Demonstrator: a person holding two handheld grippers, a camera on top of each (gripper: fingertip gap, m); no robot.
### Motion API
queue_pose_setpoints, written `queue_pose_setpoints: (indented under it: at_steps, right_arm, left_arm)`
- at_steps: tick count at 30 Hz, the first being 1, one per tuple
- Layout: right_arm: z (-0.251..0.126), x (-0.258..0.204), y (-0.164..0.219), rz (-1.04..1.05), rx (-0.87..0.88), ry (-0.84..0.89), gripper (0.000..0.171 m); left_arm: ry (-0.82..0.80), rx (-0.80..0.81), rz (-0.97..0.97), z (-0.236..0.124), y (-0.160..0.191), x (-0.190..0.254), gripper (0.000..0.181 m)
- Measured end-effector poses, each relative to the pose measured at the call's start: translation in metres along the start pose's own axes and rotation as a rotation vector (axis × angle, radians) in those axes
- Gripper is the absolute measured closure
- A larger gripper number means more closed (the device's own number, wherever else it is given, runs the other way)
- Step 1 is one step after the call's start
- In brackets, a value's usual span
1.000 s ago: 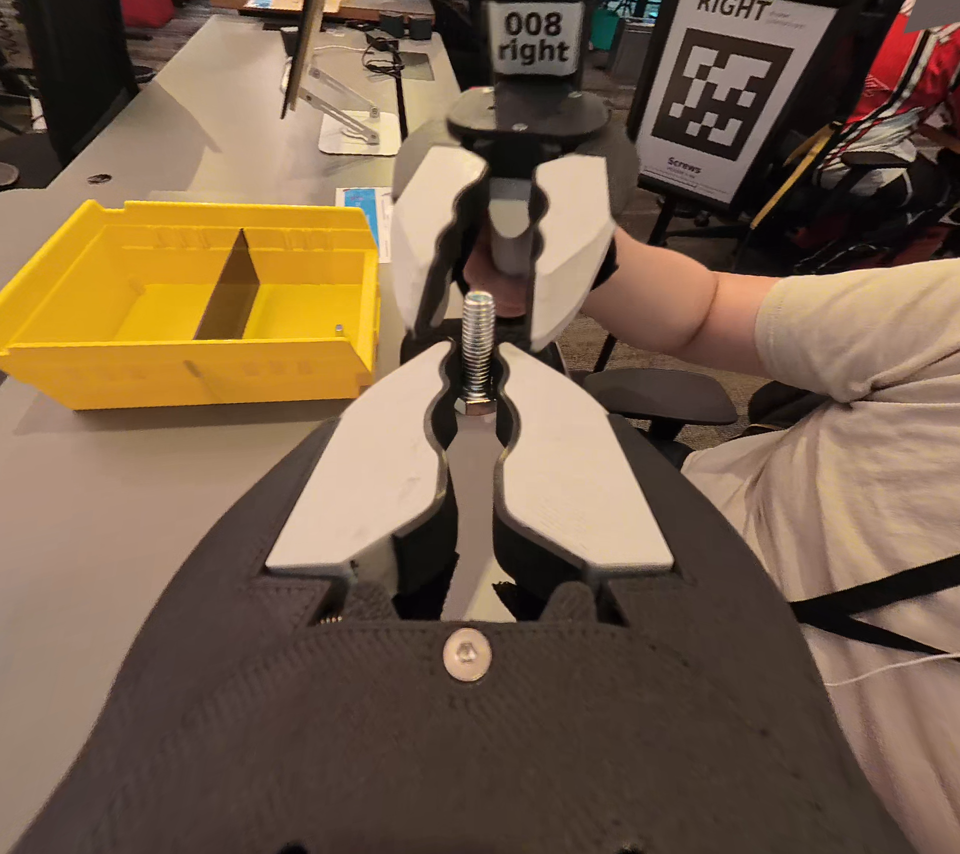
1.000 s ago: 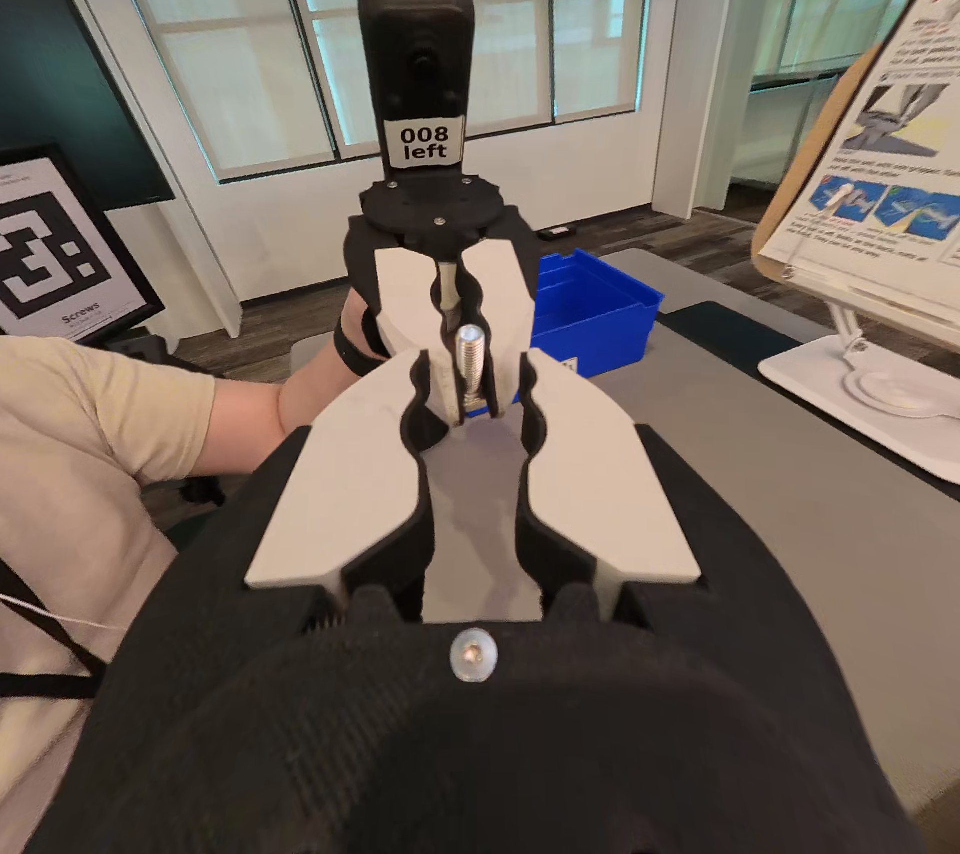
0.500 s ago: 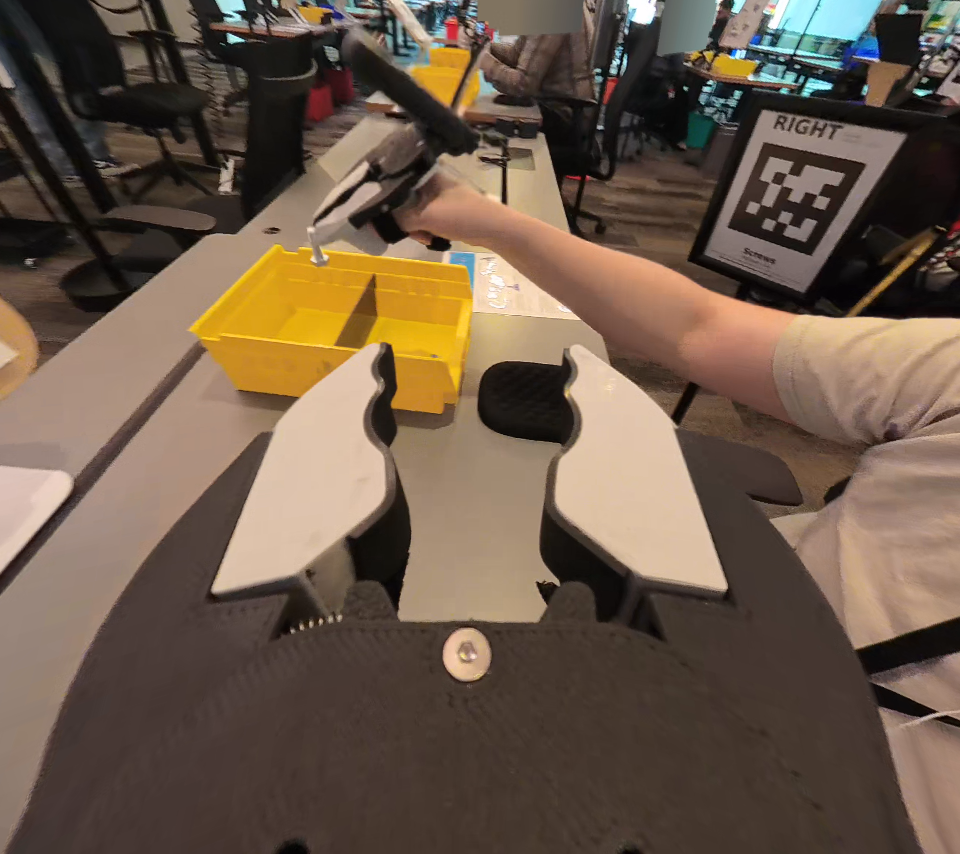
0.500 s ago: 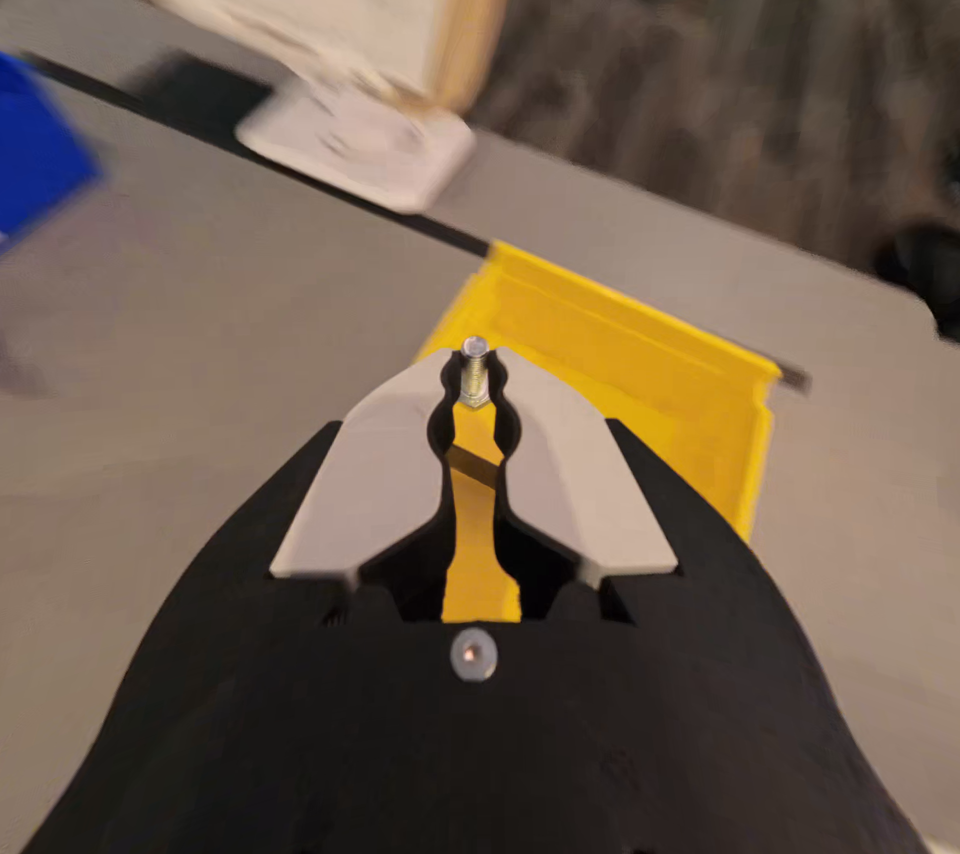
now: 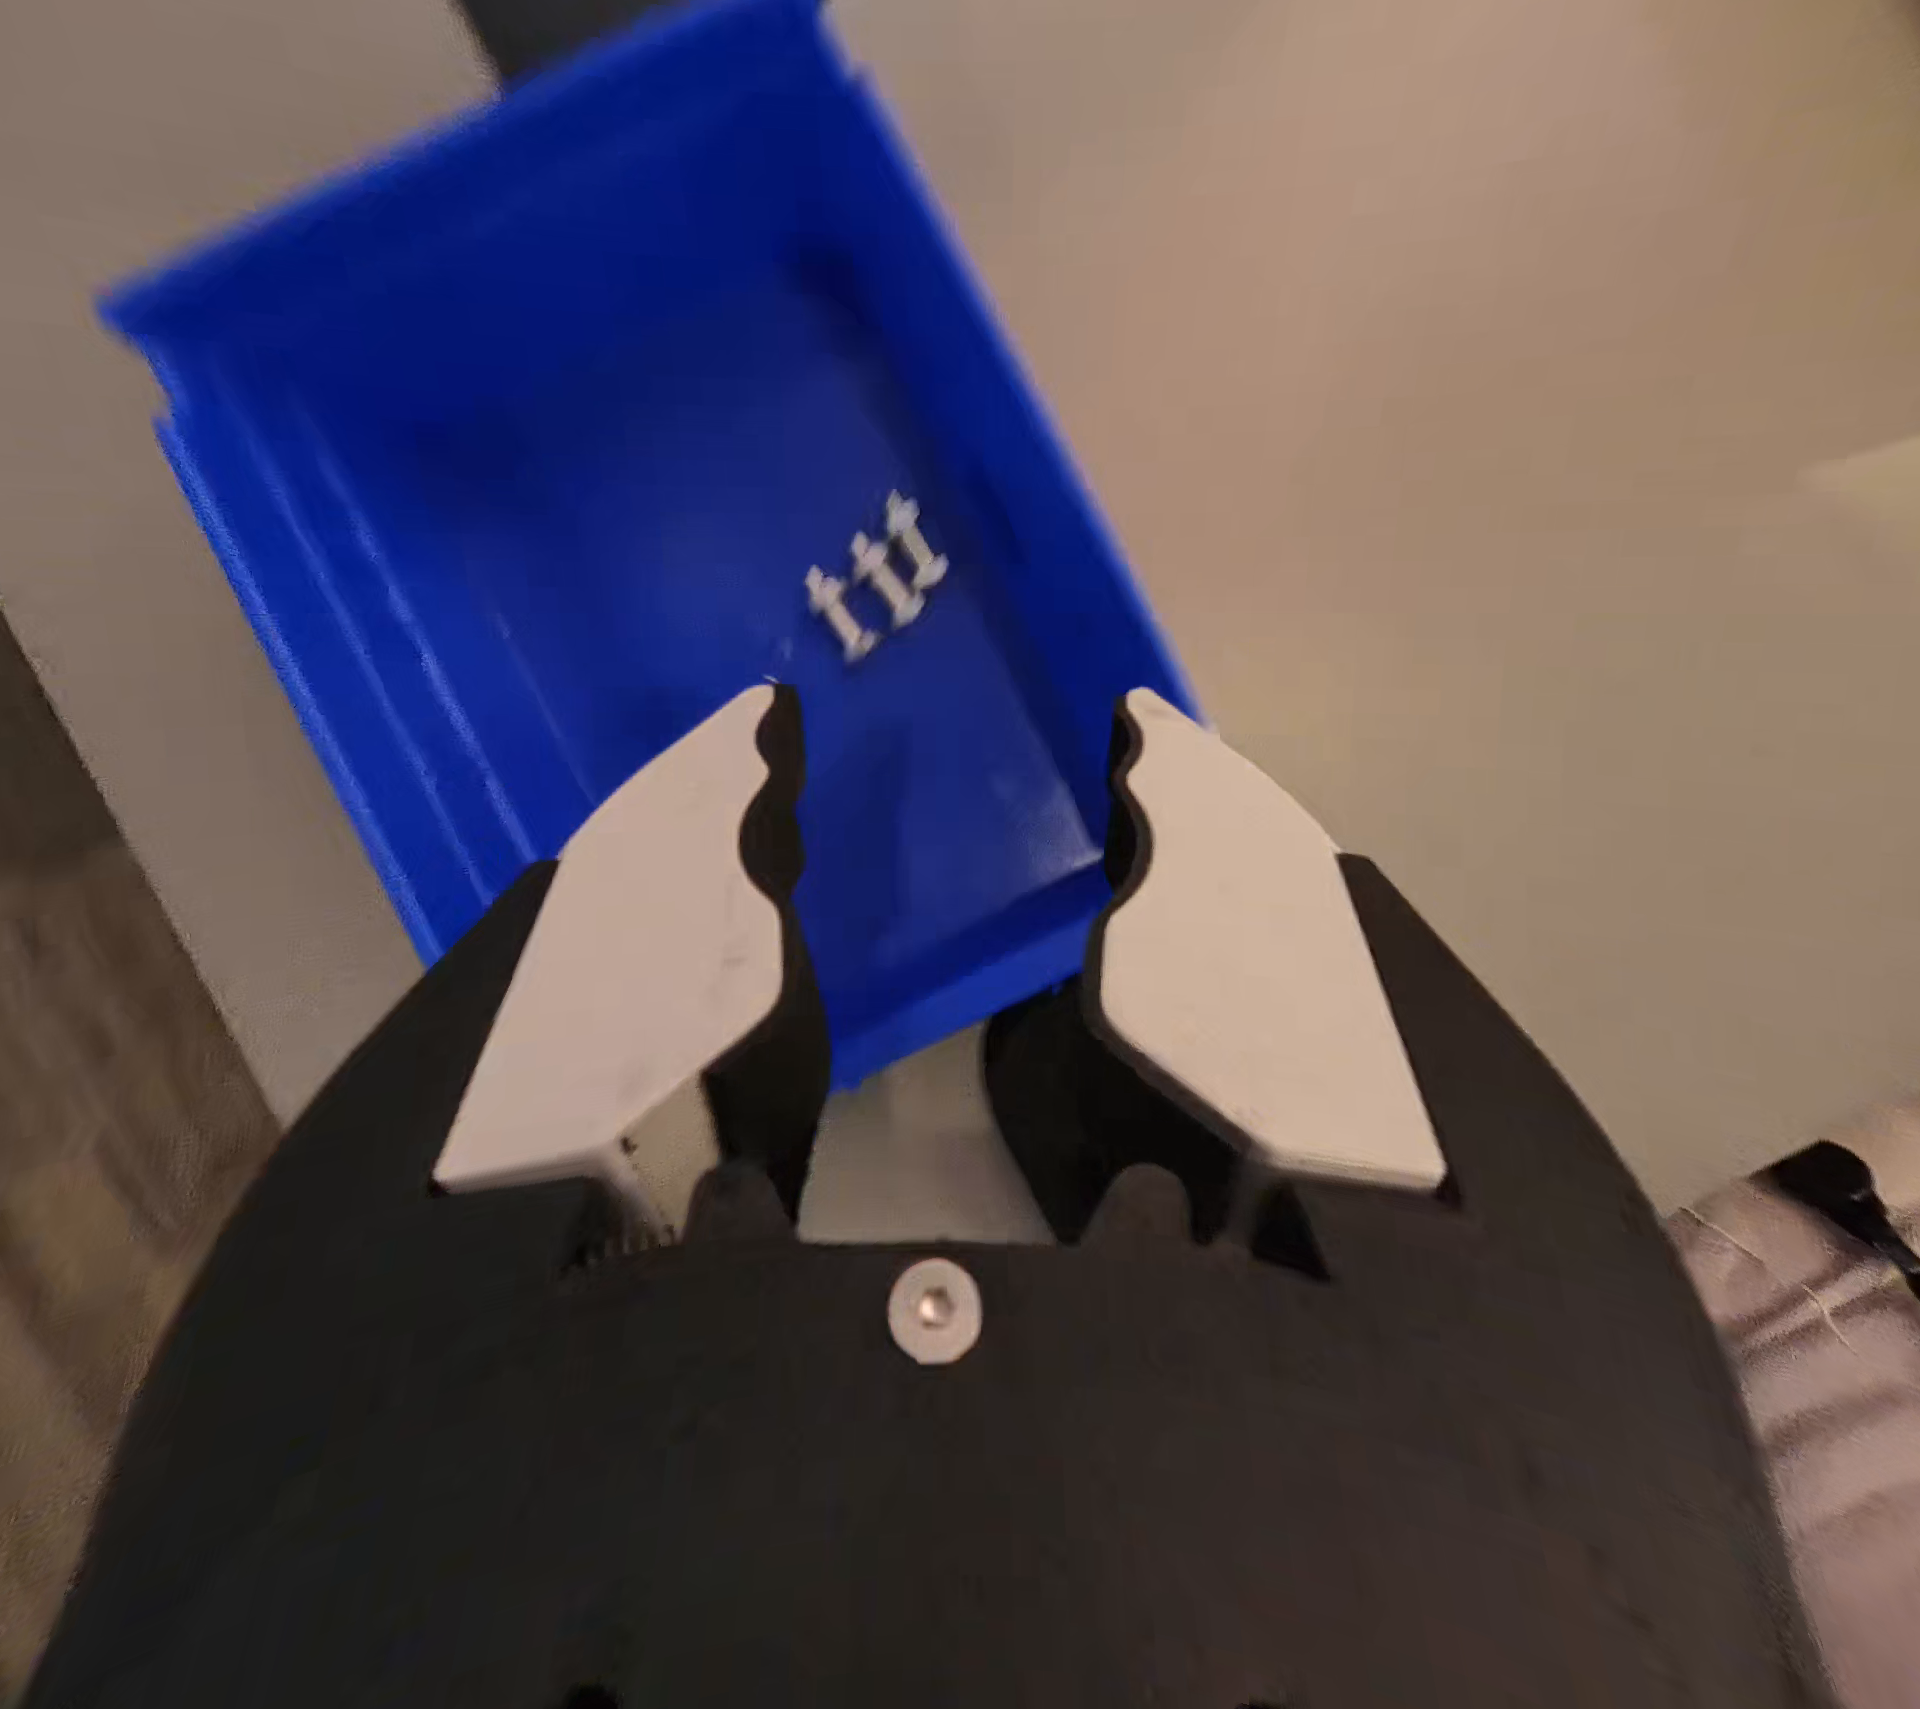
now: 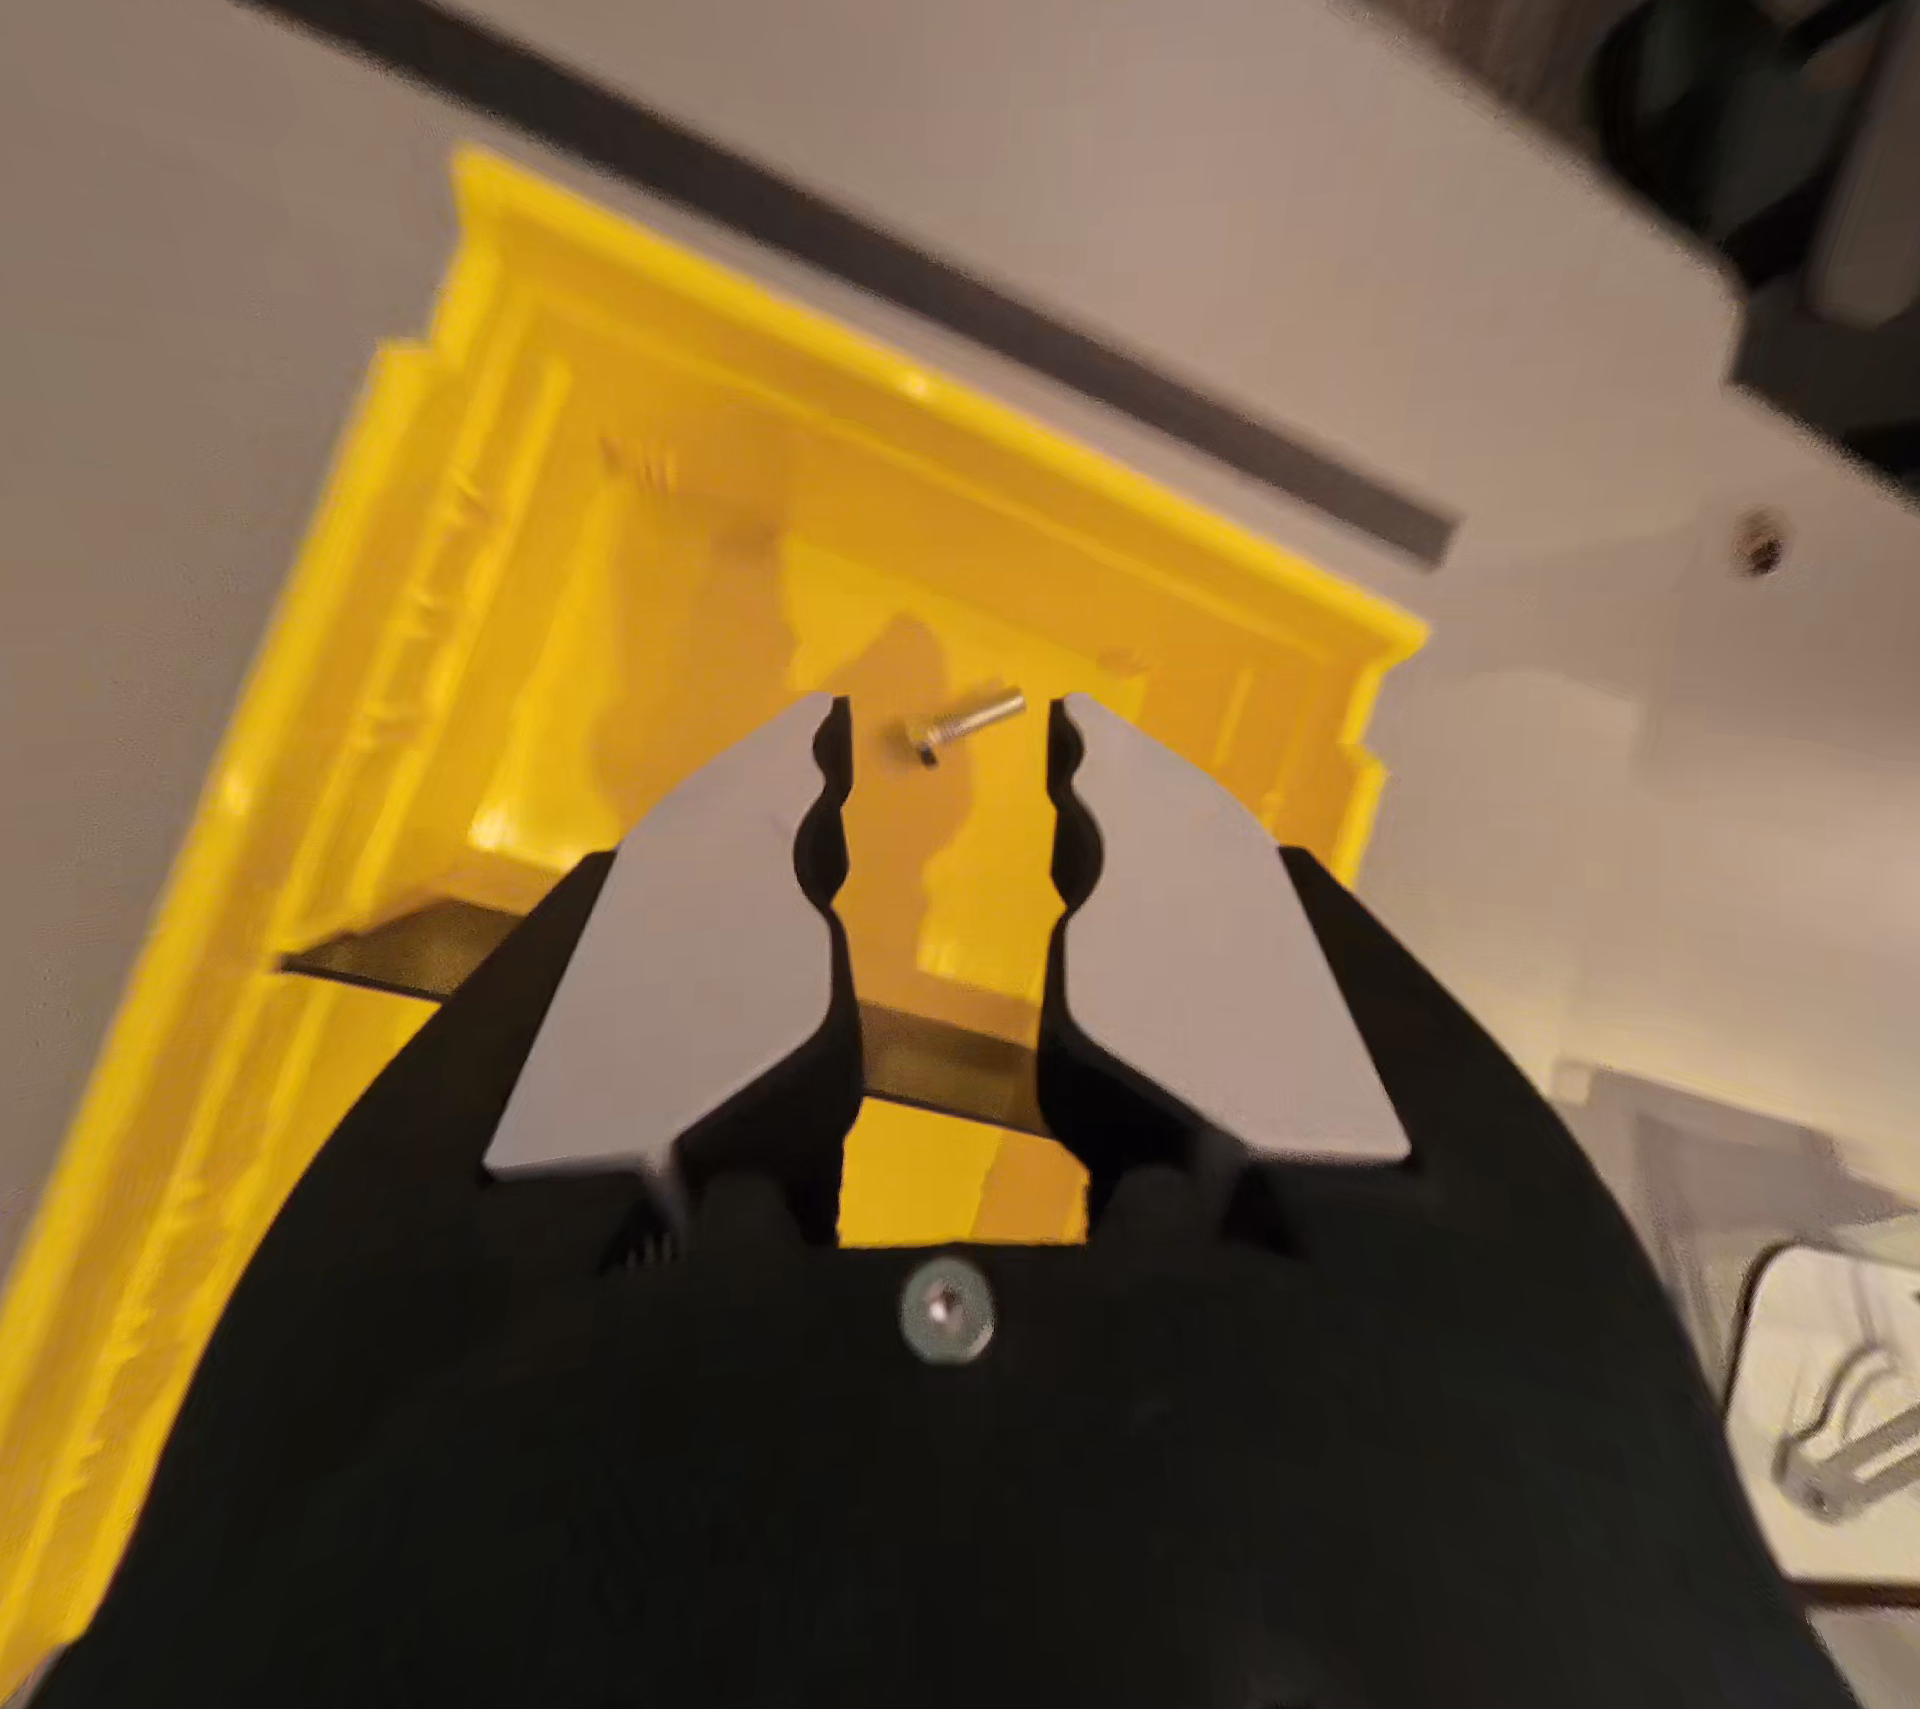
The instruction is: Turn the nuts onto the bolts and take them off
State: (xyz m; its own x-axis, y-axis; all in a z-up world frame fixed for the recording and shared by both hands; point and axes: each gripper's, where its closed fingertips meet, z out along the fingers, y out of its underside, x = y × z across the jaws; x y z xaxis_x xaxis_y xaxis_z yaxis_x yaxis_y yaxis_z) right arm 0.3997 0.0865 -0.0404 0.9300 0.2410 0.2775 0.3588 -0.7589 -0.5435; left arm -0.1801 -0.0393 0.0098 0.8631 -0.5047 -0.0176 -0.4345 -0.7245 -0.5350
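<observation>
1. The left gripper (image 5: 951,703) hangs above the blue bin (image 5: 343,579), jaws spread, holding nothing.
2. Three small bolts (image 5: 878,584) lie together on the bin floor, at about eleven o'clock from the fingertips.
3. The right gripper (image 6: 948,705) gapes empty over the yellow bin (image 6: 436,641).
4. One bolt (image 6: 961,724) lies in the far compartment, beyond the dark divider (image 6: 395,968), right between the tips.

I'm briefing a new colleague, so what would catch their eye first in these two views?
The bright blue bin fills the left wrist view, a few small bolts lying inside beyond the open left claw. In the right wrist view, one bolt lies in the yellow bin past the open right claw.
</observation>
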Motion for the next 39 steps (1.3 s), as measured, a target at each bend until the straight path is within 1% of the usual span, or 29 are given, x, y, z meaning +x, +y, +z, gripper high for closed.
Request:
queue_pose_setpoints:
  at_steps: [1, 3, 5, 8, 11, 15, 19, 21, 22, 24, 27, 30, 32, 34, 36, 37, 39]
  right_arm:
    - [-0.018, -0.003, -0.015, 0.001, 0.079, 0.007, 0.133]
    - [-0.058, -0.019, -0.042, 0.004, 0.251, -0.018, 0.133]
    - [-0.102, -0.040, -0.065, 0.010, 0.441, -0.053, 0.133]
    - [-0.160, -0.080, -0.086, -0.015, 0.678, -0.147, 0.133]
    - [-0.190, -0.109, -0.095, -0.058, 0.796, -0.184, 0.134]
    - [-0.186, -0.126, -0.089, -0.181, 0.737, -0.144, 0.134]
    - [-0.177, -0.126, -0.082, -0.223, 0.680, -0.103, 0.134]
    - [-0.178, -0.124, -0.078, -0.230, 0.669, -0.086, 0.134]
    - [-0.181, -0.123, -0.077, -0.231, 0.669, -0.078, 0.134]
    - [-0.188, -0.121, -0.074, -0.226, 0.680, -0.070, 0.134]
    - [-0.201, -0.122, -0.069, -0.208, 0.707, -0.075, 0.134]
    - [-0.219, -0.128, -0.067, -0.190, 0.757, -0.090, 0.135]
    - [-0.230, -0.133, -0.068, -0.184, 0.801, -0.101, 0.135]
    - [-0.242, -0.135, -0.071, -0.172, 0.857, -0.107, 0.136]
    - [-0.254, -0.138, -0.076, -0.150, 0.940, -0.118, 0.136]
    - [-0.261, -0.140, -0.079, -0.138, 0.990, -0.133, 0.136]
    - [-0.275, -0.150, -0.085, -0.121, 1.084, -0.200, 0.135]
  left_arm:
    - [-0.015, -0.087, -0.038, 0.012, 0.012, -0.009, 0.125]
    - [-0.016, -0.272, -0.092, 0.036, 0.036, -0.020, 0.123]
    - [-0.006, -0.395, -0.142, 0.059, 0.050, -0.030, 0.124]
    - [0.005, -0.446, -0.216, 0.090, 0.052, -0.045, 0.131]
    - [0.030, -0.482, -0.263, 0.112, 0.056, -0.050, 0.136]
    - [0.039, -0.523, -0.285, 0.132, 0.059, -0.053, 0.137]
    - [0.074, -0.524, -0.331, 0.148, 0.056, -0.051, 0.143]
    - [0.092, -0.568, -0.353, 0.152, 0.063, -0.049, 0.145]
    - [0.078, -0.554, -0.351, 0.153, 0.061, -0.052, 0.151]
    - [0.132, -0.562, -0.366, 0.154, 0.061, -0.045, 0.170]
    - [0.171, -0.573, -0.380, 0.154, 0.063, -0.044, 0.171]
    - [0.135, -0.573, -0.366, 0.142, 0.066, -0.052, 0.171]
    - [0.117, -0.502, -0.371, 0.124, 0.057, -0.055, 0.171]
    - [0.107, -0.351, -0.371, 0.096, 0.033, -0.053, 0.171]
    - [0.160, -0.133, -0.301, 0.062, -0.005, -0.033, 0.172]
    - [0.215, 0.000, -0.222, 0.042, -0.029, -0.013, 0.172]
    - [0.348, 0.302, -0.025, -0.002, -0.082, 0.041, 0.172]
